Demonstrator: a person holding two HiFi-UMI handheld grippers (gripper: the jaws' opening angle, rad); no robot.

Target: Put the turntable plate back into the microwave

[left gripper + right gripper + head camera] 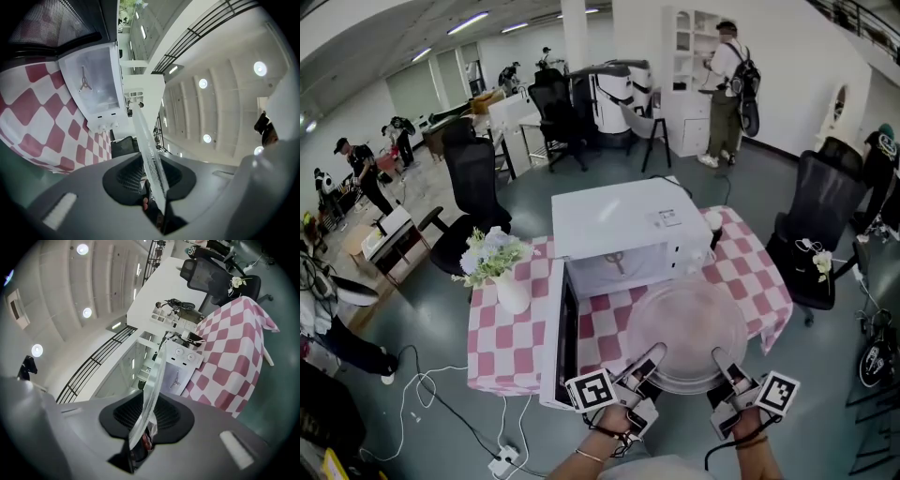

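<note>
**A:** Where's the plate [686, 333]?

**B:** Up in the air and roughly level, over the near edge of the checked tabletop [502, 342]. It sits just in front of the microwave [619, 220], outside the cavity.

**A:** What's holding it?

**B:** Both tongs. The left tongs [654, 355] pinch the near rim on its left side. The right tongs [718, 358] pinch the near rim on its right side. In each gripper view the glass edge runs straight between the pads, and they press on it from both faces.

**A:** And the microwave?

**B:** Its door [553, 342] hangs wide open to the left. The cavity is white, with a three-armed hub [617, 261] showing on its floor.

**A:** Anything else on the tabletop?

**B:** A white vase [512, 292] of flowers stands at the left, near the door and well apart from the plate.
</note>
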